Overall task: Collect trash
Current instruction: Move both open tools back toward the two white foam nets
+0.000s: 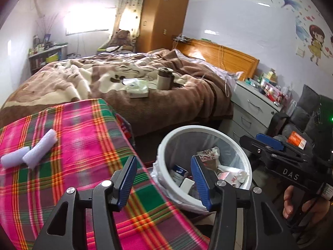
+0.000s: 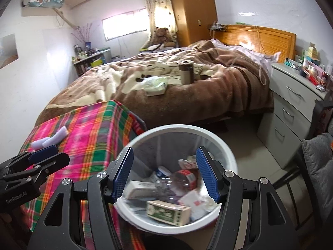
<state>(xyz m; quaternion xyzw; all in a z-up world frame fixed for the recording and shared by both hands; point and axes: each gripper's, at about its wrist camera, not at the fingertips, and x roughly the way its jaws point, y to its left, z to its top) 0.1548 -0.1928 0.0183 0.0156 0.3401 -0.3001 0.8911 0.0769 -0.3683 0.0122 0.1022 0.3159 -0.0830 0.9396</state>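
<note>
Trash bin (image 2: 226, 145), white-rimmed with a liner, stands on the floor just beside the plaid-covered table (image 1: 83, 125). Inside it lie a clear bottle (image 2: 177, 179), a green printed box (image 2: 168, 212) and crumpled wrappers. Both the left gripper (image 1: 164, 179) and the right gripper (image 2: 164, 175) hang with jaws apart and hold nothing. A drop looks finished; next, I'd say, reach for the two pale foam rolls (image 1: 39, 149) near the table's far left edge.

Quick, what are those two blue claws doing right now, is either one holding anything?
Left gripper: open, holding nothing.
Right gripper: open, holding nothing, above the trash bin.
</note>
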